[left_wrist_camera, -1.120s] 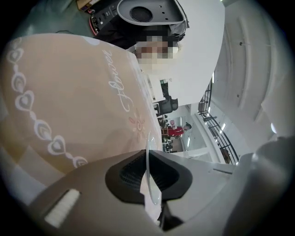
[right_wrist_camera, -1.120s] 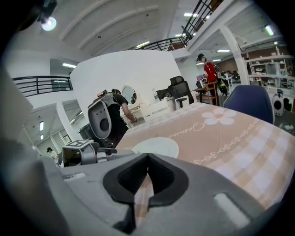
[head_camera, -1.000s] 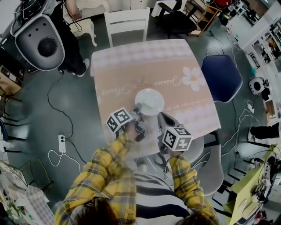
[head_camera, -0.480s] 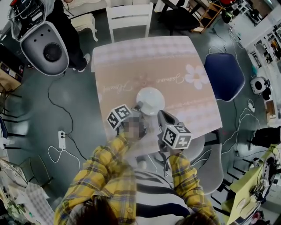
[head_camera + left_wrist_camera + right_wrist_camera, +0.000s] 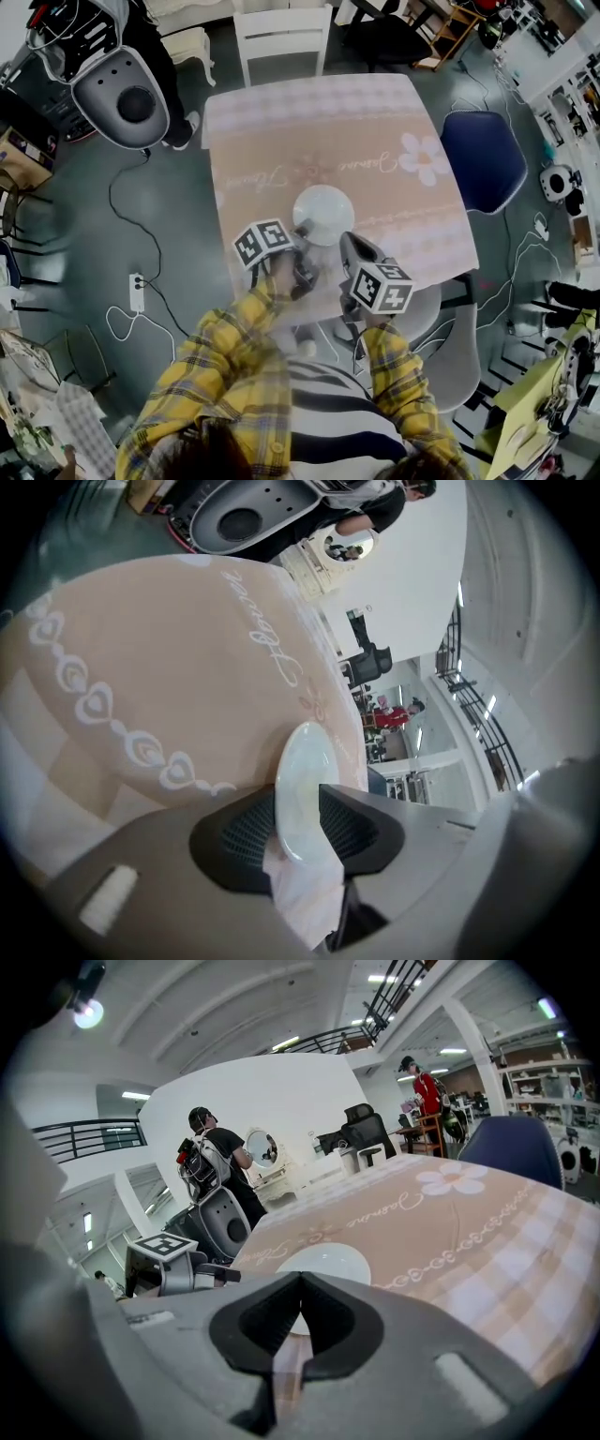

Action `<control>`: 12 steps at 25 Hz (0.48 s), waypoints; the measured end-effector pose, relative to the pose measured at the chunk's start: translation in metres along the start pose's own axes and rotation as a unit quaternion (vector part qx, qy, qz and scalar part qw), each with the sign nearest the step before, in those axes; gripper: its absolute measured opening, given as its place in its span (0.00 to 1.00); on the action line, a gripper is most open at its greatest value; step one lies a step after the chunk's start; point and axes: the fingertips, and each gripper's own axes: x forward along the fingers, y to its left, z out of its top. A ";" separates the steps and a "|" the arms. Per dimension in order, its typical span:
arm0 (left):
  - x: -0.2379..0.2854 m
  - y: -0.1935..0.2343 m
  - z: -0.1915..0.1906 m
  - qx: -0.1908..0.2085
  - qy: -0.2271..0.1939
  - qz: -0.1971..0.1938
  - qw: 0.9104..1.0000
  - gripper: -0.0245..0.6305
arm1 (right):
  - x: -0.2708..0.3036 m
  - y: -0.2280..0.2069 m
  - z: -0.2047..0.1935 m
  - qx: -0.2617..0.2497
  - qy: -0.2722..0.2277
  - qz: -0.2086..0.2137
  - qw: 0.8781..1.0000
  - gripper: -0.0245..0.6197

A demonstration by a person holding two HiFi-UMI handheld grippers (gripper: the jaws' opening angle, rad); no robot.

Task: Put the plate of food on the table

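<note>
We wear yellow plaid sleeves (image 5: 225, 366) over a striped top (image 5: 337, 422); grey left gripper (image 5: 302, 242) and right gripper (image 5: 345, 244) carry square-marker cubes (image 5: 262, 244).

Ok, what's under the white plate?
The plate lies on the beige tablecloth. Whatever is below the cloth is covered, and the plate itself hides the patch of cloth right beneath it.

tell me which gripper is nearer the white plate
Left. The left gripper straddles the rim of the plate, its jaws having just opened; the right gripper, shut, sits just short of its edge.
</note>
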 end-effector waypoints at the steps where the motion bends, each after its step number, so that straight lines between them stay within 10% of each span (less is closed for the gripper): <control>1: -0.002 -0.001 -0.002 0.019 0.007 0.005 1.000 0.25 | 0.000 0.001 0.000 0.003 -0.001 0.003 1.000 0.03; 7: -0.019 0.002 0.002 0.143 0.003 0.052 0.988 0.33 | -0.003 0.011 -0.002 0.001 -0.002 0.017 1.000 0.03; 12: -0.034 0.005 0.003 0.172 -0.017 0.066 0.983 0.21 | -0.008 0.013 -0.009 0.000 0.003 0.016 1.000 0.03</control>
